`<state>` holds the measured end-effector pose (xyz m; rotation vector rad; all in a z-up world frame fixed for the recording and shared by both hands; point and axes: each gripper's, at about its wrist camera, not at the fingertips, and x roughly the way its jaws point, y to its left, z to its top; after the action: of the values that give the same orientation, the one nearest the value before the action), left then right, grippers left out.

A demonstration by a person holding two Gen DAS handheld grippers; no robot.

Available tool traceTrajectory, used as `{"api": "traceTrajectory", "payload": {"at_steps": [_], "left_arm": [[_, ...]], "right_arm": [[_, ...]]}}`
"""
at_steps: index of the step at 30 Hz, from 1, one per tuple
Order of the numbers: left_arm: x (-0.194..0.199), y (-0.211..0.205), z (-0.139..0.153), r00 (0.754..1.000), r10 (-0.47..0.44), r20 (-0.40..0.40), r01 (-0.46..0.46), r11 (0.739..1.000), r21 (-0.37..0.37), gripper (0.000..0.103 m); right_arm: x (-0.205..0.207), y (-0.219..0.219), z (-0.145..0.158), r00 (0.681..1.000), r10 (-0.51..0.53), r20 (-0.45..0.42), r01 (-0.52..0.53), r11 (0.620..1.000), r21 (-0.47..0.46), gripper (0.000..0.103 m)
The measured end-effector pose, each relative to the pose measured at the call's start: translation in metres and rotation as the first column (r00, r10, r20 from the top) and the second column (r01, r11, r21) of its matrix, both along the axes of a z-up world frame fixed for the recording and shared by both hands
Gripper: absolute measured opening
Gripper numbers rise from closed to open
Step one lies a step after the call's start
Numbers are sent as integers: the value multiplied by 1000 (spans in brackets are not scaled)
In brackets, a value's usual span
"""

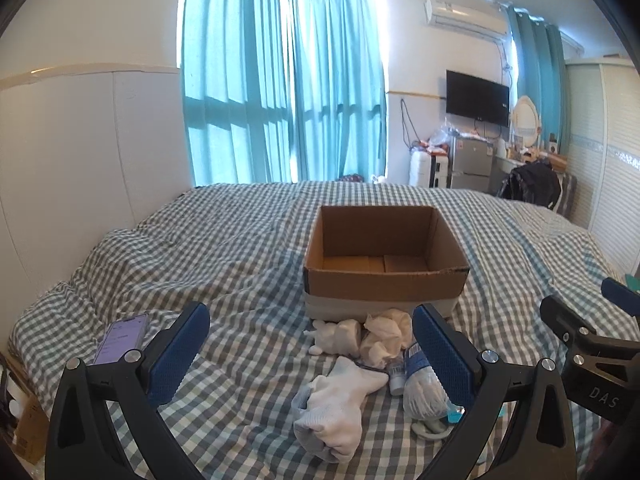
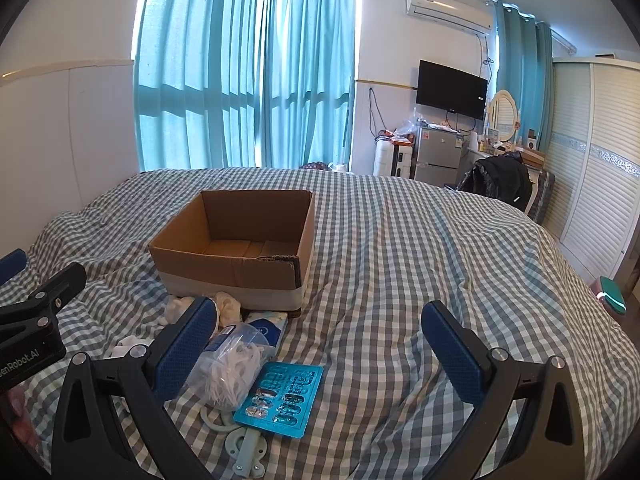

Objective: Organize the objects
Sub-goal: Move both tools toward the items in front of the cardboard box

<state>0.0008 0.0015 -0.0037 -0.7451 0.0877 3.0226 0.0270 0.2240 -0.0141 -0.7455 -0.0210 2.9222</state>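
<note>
On the checked bedspread [image 1: 240,248] ahead of you sits the cardboard box [image 1: 384,276], open-topped with nothing visible inside. Your left gripper [image 1: 312,350] hangs wide open, holding nothing, over the white socks [image 1: 336,404] and crumpled cloth [image 1: 386,332] just before the box. Your right gripper [image 2: 320,342] is equally spread and empty; between its fingers lies the teal blister card [image 2: 282,398], touching the clear bag of white pieces [image 2: 232,372]. A phone [image 1: 122,336] rests left of your left gripper.
</note>
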Motion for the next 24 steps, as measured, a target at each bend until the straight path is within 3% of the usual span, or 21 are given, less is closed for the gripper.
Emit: {"api": "traceTrajectory", "payload": {"at_steps": [10,15,24], "left_arm": [[4,-3,-2,999,24,-21,-24,1000,8,103],[3,-5,-5,1000,-12,1,12,999,43,103],[3,-6,-5,1000,21,-11,-21,999,25,103]], "right_arm": [[1,1,-1,1000,-3,-5,3,1000,1,103],[1,0,-1,1000,-2,-7,2,1000,2,103],[0,-1,-2,1000,-3,0,3,1000,-6,103]]}}
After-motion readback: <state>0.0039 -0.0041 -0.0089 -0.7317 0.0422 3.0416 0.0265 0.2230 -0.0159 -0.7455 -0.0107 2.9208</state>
